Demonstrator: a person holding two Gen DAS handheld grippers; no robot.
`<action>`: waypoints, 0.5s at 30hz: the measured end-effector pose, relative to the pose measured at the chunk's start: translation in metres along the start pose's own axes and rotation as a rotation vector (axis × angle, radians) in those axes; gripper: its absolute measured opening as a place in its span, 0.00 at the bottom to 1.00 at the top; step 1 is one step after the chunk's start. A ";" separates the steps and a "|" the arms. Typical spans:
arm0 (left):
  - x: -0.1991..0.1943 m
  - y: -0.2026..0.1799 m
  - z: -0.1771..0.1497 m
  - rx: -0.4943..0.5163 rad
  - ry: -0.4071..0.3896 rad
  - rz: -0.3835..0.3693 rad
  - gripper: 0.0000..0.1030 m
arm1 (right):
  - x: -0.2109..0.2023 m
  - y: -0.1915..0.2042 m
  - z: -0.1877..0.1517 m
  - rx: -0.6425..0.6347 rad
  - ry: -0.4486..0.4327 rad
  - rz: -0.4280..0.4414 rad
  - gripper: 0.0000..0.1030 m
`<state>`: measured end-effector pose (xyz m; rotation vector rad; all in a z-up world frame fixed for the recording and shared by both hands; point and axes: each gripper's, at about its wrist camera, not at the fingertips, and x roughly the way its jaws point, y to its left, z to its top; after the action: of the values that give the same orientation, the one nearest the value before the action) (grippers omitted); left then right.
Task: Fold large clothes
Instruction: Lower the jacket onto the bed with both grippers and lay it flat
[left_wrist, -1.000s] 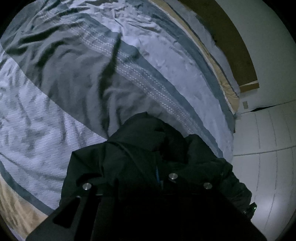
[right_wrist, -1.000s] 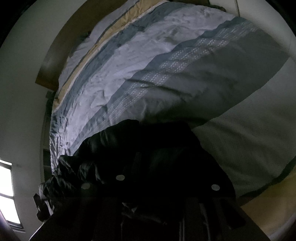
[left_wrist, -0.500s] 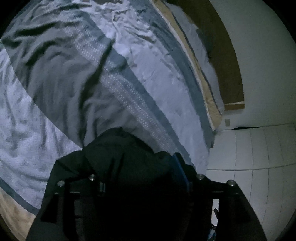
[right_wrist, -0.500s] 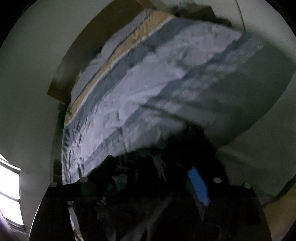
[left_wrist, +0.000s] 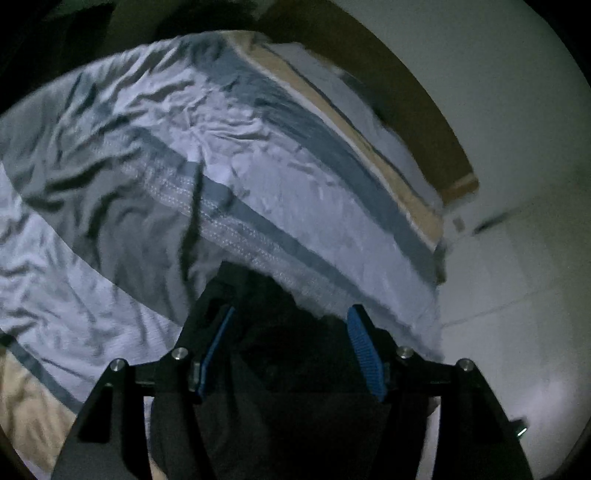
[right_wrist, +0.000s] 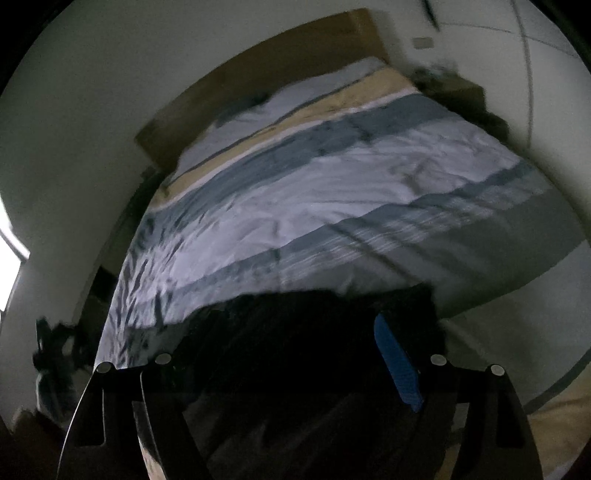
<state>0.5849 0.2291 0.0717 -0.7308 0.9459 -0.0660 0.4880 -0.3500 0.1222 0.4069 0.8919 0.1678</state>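
Note:
A black jacket (left_wrist: 284, 343) lies on the striped duvet (left_wrist: 258, 147) right under my left gripper (left_wrist: 290, 295). That gripper's jaws are opening, its blue pads (left_wrist: 364, 350) stand well apart, and the cloth below is free of them. In the right wrist view the same dark jacket (right_wrist: 295, 354) fills the lower middle as a crumpled heap on the duvet (right_wrist: 332, 192). My right gripper (right_wrist: 295, 321) hangs above it with the jaws wide; one blue pad (right_wrist: 397, 365) shows and grips nothing. The room is dim and the jacket's shape is hard to read.
A brown headboard (left_wrist: 388, 92) (right_wrist: 258, 74) runs along the far end of the bed. White wardrobe panels (left_wrist: 517, 295) stand beside the bed. A bright window (right_wrist: 11, 258) is at the left, and a dark blurred heap (right_wrist: 461, 96) sits at the far bed corner.
Both grippers were shut on the black jacket a second ago. They have let go and risen, so the jacket lies lower in both views and more of the bed and headboard shows.

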 end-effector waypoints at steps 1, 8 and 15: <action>0.001 -0.008 -0.012 0.043 0.010 0.019 0.59 | 0.002 0.012 -0.009 -0.028 0.009 0.003 0.80; 0.041 -0.042 -0.102 0.206 0.090 0.077 0.59 | 0.027 0.069 -0.065 -0.168 0.064 -0.002 0.80; 0.084 -0.092 -0.178 0.409 0.156 0.055 0.59 | 0.058 0.079 -0.102 -0.203 0.104 -0.022 0.81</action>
<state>0.5242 0.0326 0.0010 -0.3246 1.0591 -0.2635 0.4460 -0.2322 0.0565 0.2011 0.9708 0.2585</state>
